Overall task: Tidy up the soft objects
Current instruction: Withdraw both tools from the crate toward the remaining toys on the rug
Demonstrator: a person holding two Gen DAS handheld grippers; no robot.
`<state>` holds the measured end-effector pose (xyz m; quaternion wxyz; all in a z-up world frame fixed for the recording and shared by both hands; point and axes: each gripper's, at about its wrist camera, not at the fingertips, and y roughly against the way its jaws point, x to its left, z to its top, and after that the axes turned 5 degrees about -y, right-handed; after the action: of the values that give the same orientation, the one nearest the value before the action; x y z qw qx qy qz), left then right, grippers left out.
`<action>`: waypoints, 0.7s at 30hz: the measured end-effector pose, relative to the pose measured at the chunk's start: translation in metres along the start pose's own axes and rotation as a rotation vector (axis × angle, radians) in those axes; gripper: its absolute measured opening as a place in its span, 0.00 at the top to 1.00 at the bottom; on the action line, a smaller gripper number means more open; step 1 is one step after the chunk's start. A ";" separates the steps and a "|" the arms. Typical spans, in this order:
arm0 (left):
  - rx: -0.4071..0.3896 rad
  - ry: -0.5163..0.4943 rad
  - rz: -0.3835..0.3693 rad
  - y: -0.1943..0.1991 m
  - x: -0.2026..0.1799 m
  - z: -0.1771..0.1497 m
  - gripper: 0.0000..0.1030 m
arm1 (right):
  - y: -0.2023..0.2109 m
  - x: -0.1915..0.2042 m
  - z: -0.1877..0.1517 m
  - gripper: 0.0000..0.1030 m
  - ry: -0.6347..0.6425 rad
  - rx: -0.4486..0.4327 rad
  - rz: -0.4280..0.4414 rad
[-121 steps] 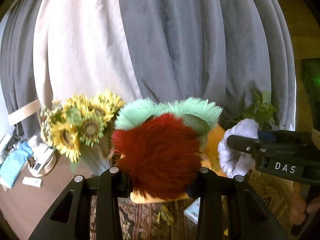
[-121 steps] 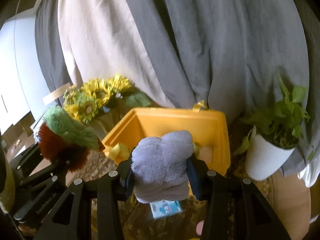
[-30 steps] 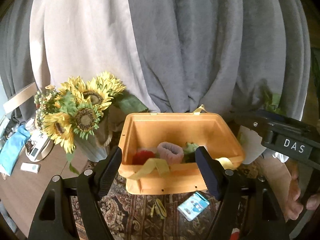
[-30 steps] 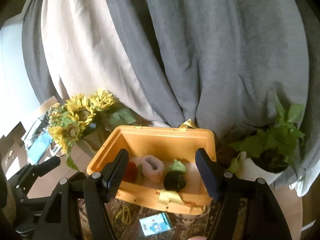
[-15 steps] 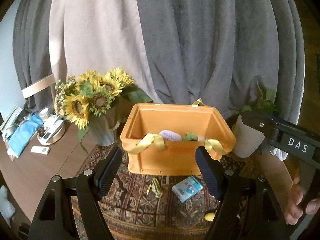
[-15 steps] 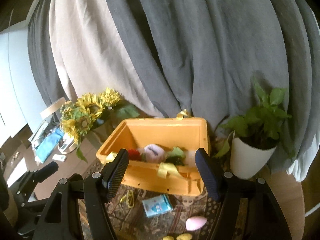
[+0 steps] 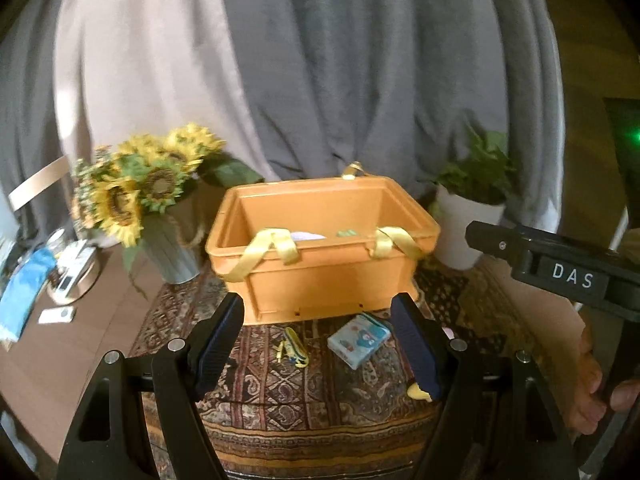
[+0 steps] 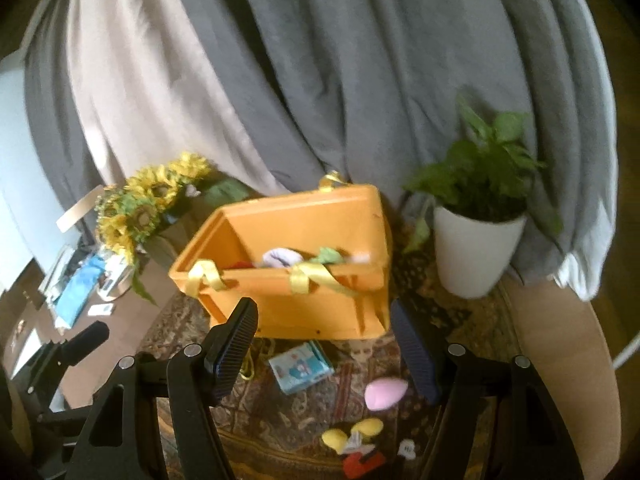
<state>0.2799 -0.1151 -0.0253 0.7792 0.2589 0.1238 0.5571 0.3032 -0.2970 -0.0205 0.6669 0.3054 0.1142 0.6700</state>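
We hold the left gripper [image 7: 316, 344] wide, nothing between its black fingers, above the near part of a patterned rug [image 7: 320, 396] spread on the brown table [image 7: 68, 352]. Our right gripper [image 8: 324, 348] is spread wide too and grips nothing.

Beyond both stands the orange plastic crate with yellow ribbon handles [image 8: 320, 304]. The soft things lie inside it: we see a lavender fluffy bundle [image 8: 280, 257], a green furry piece [image 8: 330, 255] just right of it, and a sliver of red [image 8: 240, 265] to the left.

On the rug in front of the crate lie a light blue printed packet [image 8: 301, 367], a yellow looped cord [image 7: 292, 346], a pink egg-shaped soft object [image 8: 385, 394] to the right, and nearer still a small plush with yellow ears and a red part [image 8: 354, 446].

A vase of sunflowers [image 7: 136, 196] stands left of the crate, a green plant in a white pot [image 8: 478, 256] right of it. Grey and beige curtains [image 7: 320, 60] hang behind.
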 end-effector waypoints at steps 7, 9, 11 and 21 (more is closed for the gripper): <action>-0.014 -0.129 -0.123 -0.008 0.002 -0.018 0.26 | 0.005 0.001 -0.028 0.32 -0.091 -0.001 -0.111; -0.009 -0.138 -0.161 -0.011 0.005 -0.024 0.26 | 0.006 0.002 -0.035 0.32 -0.107 -0.002 -0.134; 0.008 -0.133 -0.198 -0.017 0.009 -0.028 0.26 | 0.006 0.004 -0.042 0.32 -0.126 -0.002 -0.167; 0.033 -0.206 -0.277 -0.041 0.008 -0.039 0.26 | -0.002 0.007 -0.068 0.32 -0.167 0.024 -0.247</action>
<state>0.2969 -0.1072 -0.0798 0.8528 0.3079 0.0870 0.4128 0.2672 -0.2727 -0.0737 0.7478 0.3516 0.1028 0.5536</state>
